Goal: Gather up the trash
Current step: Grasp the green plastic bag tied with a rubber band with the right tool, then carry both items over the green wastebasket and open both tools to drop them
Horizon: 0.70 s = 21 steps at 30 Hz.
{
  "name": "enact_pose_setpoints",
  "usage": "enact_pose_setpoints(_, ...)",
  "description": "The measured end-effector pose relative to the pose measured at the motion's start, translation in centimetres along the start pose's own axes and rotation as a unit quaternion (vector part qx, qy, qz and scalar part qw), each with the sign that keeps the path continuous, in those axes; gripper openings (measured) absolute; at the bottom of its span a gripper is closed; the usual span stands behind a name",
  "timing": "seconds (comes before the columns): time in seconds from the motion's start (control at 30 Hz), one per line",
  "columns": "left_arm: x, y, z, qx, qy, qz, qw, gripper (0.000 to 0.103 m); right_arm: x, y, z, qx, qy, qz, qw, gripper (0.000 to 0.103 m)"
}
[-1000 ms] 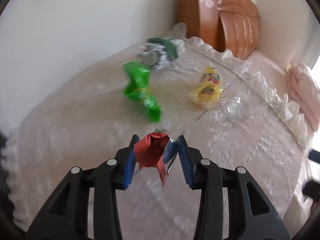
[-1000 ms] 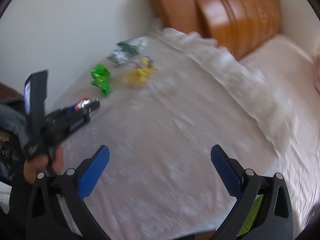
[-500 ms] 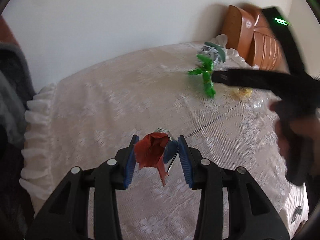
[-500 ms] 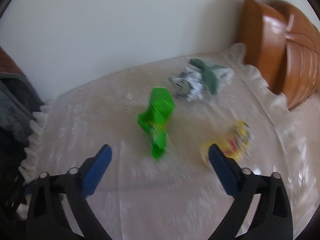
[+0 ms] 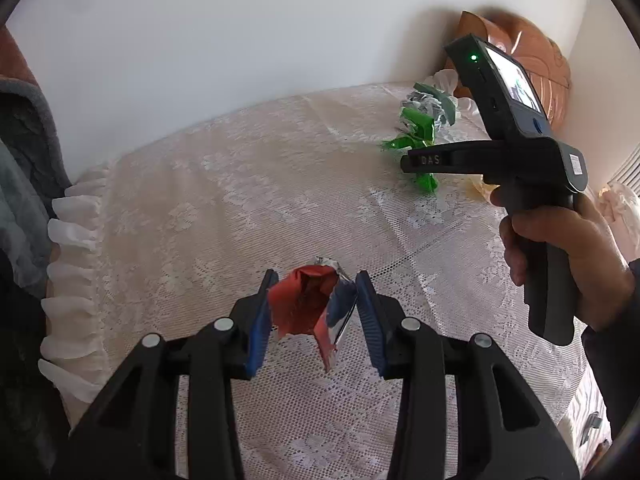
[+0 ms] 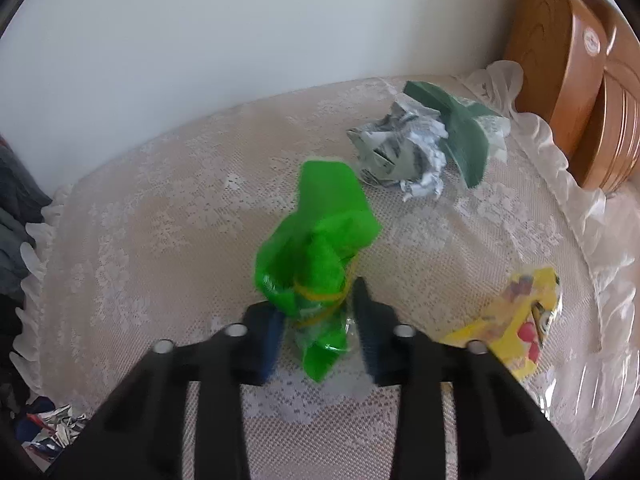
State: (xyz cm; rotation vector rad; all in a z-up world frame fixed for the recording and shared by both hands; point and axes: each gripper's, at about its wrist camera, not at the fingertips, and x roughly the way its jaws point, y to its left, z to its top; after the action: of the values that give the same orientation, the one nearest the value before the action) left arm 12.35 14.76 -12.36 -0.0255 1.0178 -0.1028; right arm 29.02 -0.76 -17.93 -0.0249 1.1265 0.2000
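My left gripper (image 5: 312,312) is shut on a red and blue foil wrapper (image 5: 308,308) and holds it above the lace-covered table (image 5: 200,208). My right gripper (image 6: 316,320) is closed around the lower end of a green wrapper (image 6: 320,236) tied with a yellow band, which lies on the table (image 6: 160,220). In the left wrist view the right gripper's body (image 5: 520,152) is in a hand over the green wrapper (image 5: 416,132). A crumpled white and green paper (image 6: 420,152) lies behind it, and a yellow wrapper (image 6: 516,320) lies at the right.
A brown wooden headboard (image 6: 580,80) stands at the back right beside a white wall. Grey cloth (image 5: 24,160) hangs at the table's left edge. Crumpled wrappers (image 6: 52,428) lie below the table's left edge. The crumpled paper (image 5: 432,104) sits near the far edge.
My right gripper has moved forward over the table to the green wrapper and its jaws have closed around it. My left gripper has kept hold of the red wrapper and pulled back left.
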Motion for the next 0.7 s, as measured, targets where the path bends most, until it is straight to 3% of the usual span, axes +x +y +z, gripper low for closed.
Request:
enact_pose_setpoints(0.3,-1.4,-2.0,-0.4,0.023,-0.010,-0.009,0.9996,0.039,-6.8,-2.6,-4.2,0.030,-0.043,0.025,0.998,0.023)
enact_pose_setpoints(0.7,-3.7,-7.8,-4.9,0.073,0.009,-0.049,0.9961,0.039,-15.8,-7.8,-20.4,0.143,-0.033,0.034,0.989,0.023)
